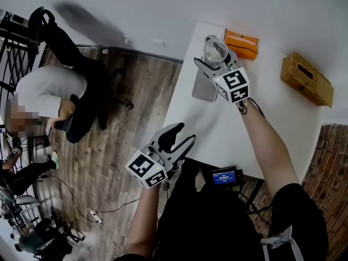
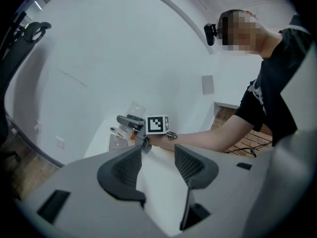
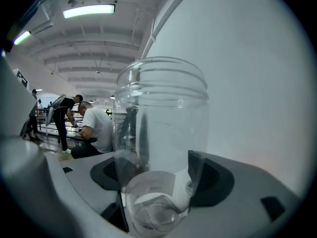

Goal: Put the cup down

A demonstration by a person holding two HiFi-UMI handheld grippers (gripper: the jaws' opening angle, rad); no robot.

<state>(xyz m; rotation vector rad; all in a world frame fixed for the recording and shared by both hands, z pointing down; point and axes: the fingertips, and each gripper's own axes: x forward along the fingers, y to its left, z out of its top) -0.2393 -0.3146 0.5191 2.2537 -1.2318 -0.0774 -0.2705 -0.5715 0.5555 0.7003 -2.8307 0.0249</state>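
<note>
A clear plastic cup (image 1: pixel 215 50) stands upright between the fingers of my right gripper (image 1: pixel 213 60) at the far left corner of the white table (image 1: pixel 283 118). In the right gripper view the cup (image 3: pixel 158 148) fills the gap between the dark pads (image 3: pixel 210 182), and they press on its lower sides. Whether its base rests on the table I cannot tell. My left gripper (image 1: pixel 182 136) hangs open and empty over the table's near left edge. In the left gripper view the pads (image 2: pixel 190 165) frame bare table, with the cup (image 2: pixel 134 112) and the right gripper (image 2: pixel 130 121) beyond.
A grey mat (image 1: pixel 201 88) lies under the right gripper. An orange box (image 1: pixel 241 42) is just behind the cup, a yellow basket (image 1: pixel 307 79) at the far right. A small device with a blue screen (image 1: pixel 224 176) sits at the near edge. A person (image 1: pixel 54 97) sits on the floor side, left.
</note>
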